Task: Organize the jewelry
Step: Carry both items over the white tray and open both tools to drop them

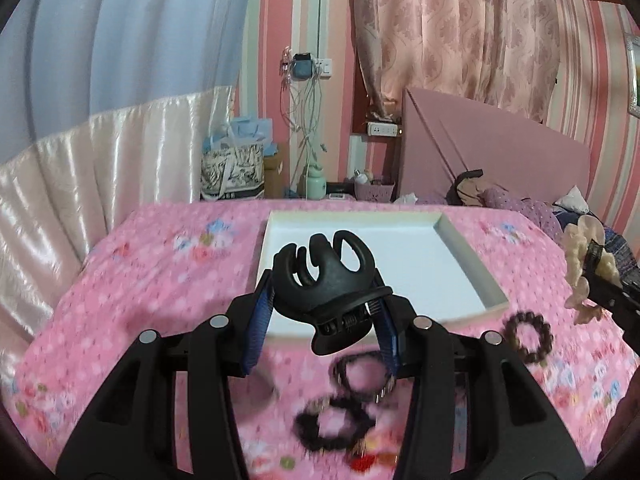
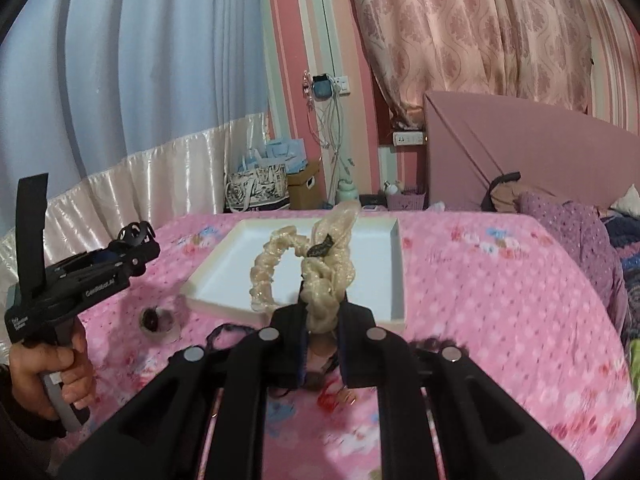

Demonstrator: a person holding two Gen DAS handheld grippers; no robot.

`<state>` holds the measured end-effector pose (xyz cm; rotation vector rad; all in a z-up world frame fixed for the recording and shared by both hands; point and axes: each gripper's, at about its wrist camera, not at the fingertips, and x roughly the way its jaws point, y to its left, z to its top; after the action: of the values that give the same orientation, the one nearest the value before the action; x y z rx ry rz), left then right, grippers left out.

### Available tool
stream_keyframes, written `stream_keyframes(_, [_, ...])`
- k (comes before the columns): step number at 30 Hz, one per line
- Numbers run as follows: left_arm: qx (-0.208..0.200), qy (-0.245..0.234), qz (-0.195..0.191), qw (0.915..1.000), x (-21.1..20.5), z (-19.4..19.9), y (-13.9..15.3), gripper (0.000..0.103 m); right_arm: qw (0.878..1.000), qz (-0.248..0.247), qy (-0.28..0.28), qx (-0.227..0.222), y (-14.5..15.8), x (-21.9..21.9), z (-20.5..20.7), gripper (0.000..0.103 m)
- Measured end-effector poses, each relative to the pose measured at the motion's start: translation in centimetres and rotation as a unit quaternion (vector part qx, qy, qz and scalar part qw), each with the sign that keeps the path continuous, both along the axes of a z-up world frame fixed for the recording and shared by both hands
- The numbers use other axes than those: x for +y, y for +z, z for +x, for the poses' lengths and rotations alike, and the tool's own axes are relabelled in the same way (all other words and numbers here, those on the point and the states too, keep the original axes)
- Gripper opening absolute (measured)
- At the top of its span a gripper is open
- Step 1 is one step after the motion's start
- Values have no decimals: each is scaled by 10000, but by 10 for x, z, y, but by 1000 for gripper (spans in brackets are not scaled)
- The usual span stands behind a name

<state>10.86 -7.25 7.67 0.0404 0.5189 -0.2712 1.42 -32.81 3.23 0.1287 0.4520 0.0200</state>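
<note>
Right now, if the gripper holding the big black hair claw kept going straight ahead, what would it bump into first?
Probably the white tray on the pink bedspread. The left gripper, clamped on the black claw clip, points slightly downward at it, though depth is hard to judge.

Black claw clip [image 1: 328, 280], cream scrunchie [image 2: 320, 276], pink floral bedspread [image 2: 480, 280].

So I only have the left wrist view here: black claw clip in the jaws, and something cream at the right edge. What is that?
Observer: A cream scrunchie, clamped in the right gripper.
Operator: Whole, or just a scrap?
Observer: Whole; its loop stands up over the white tray, with a small black tag on it.
Operator: Who holds my left gripper?
Observer: A bare hand grips the handle of the left gripper.
</note>
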Motion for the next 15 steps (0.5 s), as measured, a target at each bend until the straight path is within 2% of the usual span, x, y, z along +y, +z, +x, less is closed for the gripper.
stream_keyframes(4, [108, -23, -128, 9999, -11, 33, -1, 46, 10000, 21, -34, 34, 1, -18, 24, 11])
stream_keyframes(11, [354, -57, -109, 9993, -17, 82, -28, 46, 9991, 355, -61, 217, -12, -36, 87, 11])
stream_keyframes(13, [539, -86, -48, 9985, -14, 99, -43, 46, 9980, 449, 18, 436, -25, -35, 110, 11])
stream_keyframes(15, [794, -176, -230, 9964, -9, 112, -55, 46, 9967, 538, 106, 592, -36, -33, 127, 11])
